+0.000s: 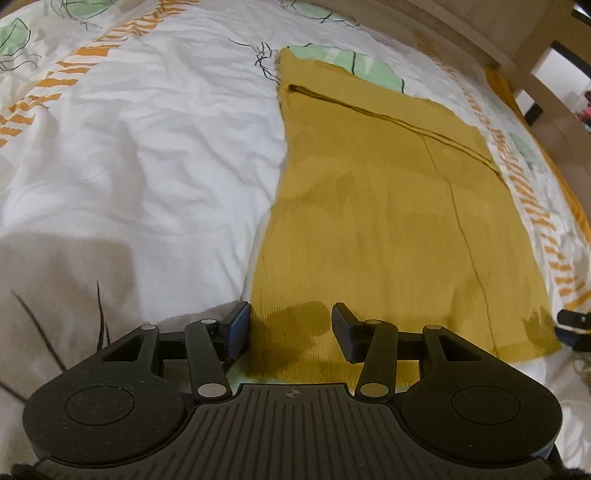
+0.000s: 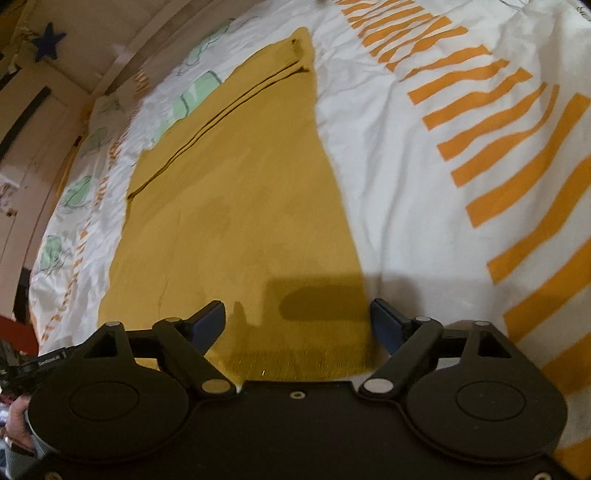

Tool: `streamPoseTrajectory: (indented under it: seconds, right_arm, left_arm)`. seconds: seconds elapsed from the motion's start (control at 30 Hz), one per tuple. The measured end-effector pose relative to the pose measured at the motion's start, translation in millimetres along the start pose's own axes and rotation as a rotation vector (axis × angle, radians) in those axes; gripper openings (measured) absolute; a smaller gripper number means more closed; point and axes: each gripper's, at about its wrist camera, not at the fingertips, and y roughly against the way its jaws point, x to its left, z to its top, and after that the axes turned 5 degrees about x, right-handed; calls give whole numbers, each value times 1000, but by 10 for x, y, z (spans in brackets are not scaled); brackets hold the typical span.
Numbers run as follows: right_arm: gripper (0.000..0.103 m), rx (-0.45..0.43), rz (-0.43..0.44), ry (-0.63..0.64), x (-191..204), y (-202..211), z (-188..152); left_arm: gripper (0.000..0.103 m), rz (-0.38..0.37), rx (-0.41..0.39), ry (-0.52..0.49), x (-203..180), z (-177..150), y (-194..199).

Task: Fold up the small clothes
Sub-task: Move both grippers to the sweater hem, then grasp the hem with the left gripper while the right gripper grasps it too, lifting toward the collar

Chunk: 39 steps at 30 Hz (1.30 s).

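Mustard garment [image 1: 388, 206] lies flat on patterned duvet [image 1: 147, 147] — wooden bedframe [image 1: 491, 33] beyond.

The bed cover [image 1: 147, 147] lies bare and flat left of the mustard garment [image 1: 388, 203], while a wooden bed frame [image 1: 480, 40] bounds its far side.

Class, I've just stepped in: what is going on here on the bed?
A person holds a gripper in each hand over a mustard-yellow garment lying flat on a patterned duvet. The left gripper and right gripper both stand open above its near hem, one at each corner, gripping nothing.
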Motion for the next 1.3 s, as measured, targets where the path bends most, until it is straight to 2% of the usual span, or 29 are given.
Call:
streamPoseTrajectory:
  seconds: [0.13,0.3,0.7,0.73,0.77,0.8,0.83,0.9,0.93,0.97,1.0,1.03,1.13,1.3]
  right_arm:
    - [90,10,24,10,3,0,-53]
    - [102,28,70,25,11,-33,-87]
    - [102,34,102,18,-39,-67,-97]
    - [102,33,104,17,-41,-61,-99]
    - [101,31,105,15,-40,-53,-105]
    - [96,28,100,14,-40,-38,-110]
    - [93,23,88,10,-40,-25,-117]
    - [65,12,76,-17,-64,8,-133]
    - [59,12,83,-40,-98,15,-136]
    - [42,16,89,-62,-133,11,-138]
    - [21,20,91,-78,-159,4,-144]
    - [14,23,87,-82,-162,-3,-150]
    - [14,-6,72,-47,-89,35,-161]
    - [13,-91,99,-15,12,186,-144]
  left_arm:
    - [47,7,4,-18,-26,-45,-21]
    - [47,-6,29,-10,5,-42,-118]
    - [46,-49,26,-6,41,-54,-191]
    - [45,-50,25,-9,46,-66,-180]
    - [38,-50,24,-9,41,-73,-169]
    - [30,-51,24,-6,42,-80,-158]
    - [26,-58,25,1,47,-87,-149]
    - [13,-71,27,20,64,-104,-130]
    - [10,-75,27,27,67,-104,-122]
    - [6,-82,27,31,64,-103,-119]
    - [5,-88,24,37,60,-113,-106]
    - [5,-90,16,36,45,-124,-91]
    - [4,-105,-27,26,-12,-152,-13]
    - [4,-135,-111,57,-55,-139,122]
